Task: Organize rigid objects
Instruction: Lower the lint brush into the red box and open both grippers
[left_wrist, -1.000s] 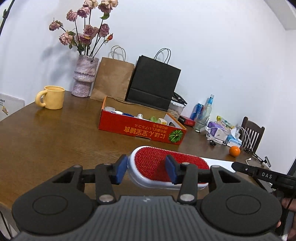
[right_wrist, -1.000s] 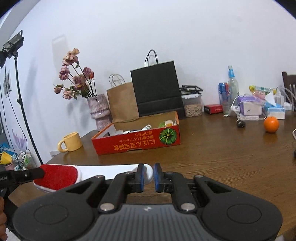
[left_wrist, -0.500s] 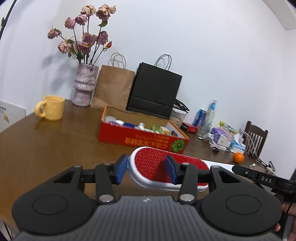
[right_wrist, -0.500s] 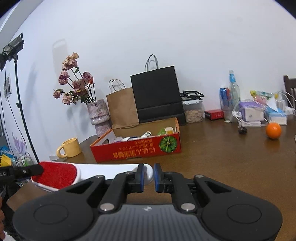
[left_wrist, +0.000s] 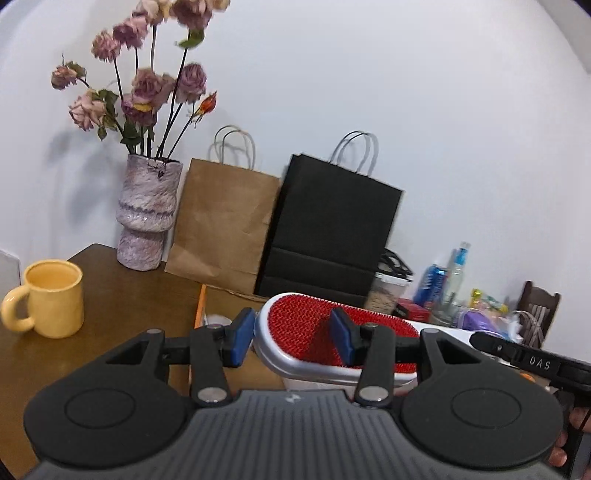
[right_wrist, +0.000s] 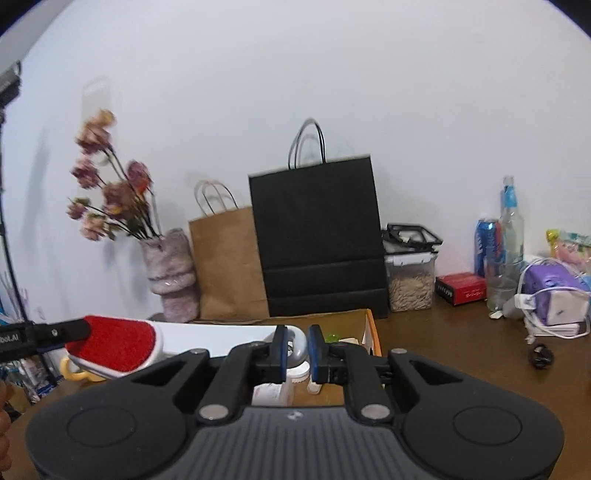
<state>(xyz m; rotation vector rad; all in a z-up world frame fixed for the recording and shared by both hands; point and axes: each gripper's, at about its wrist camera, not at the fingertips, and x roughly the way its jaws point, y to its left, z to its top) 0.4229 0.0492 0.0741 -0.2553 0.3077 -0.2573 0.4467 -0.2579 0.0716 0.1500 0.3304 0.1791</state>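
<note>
Red bristle fabric on a white-backed lint brush (left_wrist: 317, 332) fills the middle of the left wrist view, where the brush head is seen lying flat between the blue pads of the left hand-held gripper (left_wrist: 291, 339). The far pad is pressed on the red face; whether the near pad touches the white rim cannot be told, so a firm grip is not confirmed. The brush handle is cut off behind the gripper body on the right. The cardboard box (left_wrist: 201, 306) below is almost wholly hidden, only an orange edge and a strip of inner wall being shown. A yellow mug (left_wrist: 51, 299) is seen on the brown worktop (left_wrist: 129, 295), with a vase of dried roses (left_wrist: 147, 214), a brown paper bag (left_wrist: 225, 229) and a black paper bag (left_wrist: 328, 236) against the wall. The clutter at far right is blurred.

In the right wrist view, the white handle end of the same lint brush (right_wrist: 221, 332) is clamped between the nearly closed pads of the right hand-held gripper (right_wrist: 297, 350), the brush being held level above the open box (right_wrist: 371, 328). The red head at left is met by the tip of the other gripper. The box contents are largely hidden; only pale shapes and something green are made out. A grain-filled container (right_wrist: 410, 284) and bottles (right_wrist: 511, 240) are seen on the worktop (right_wrist: 461, 343).
</note>
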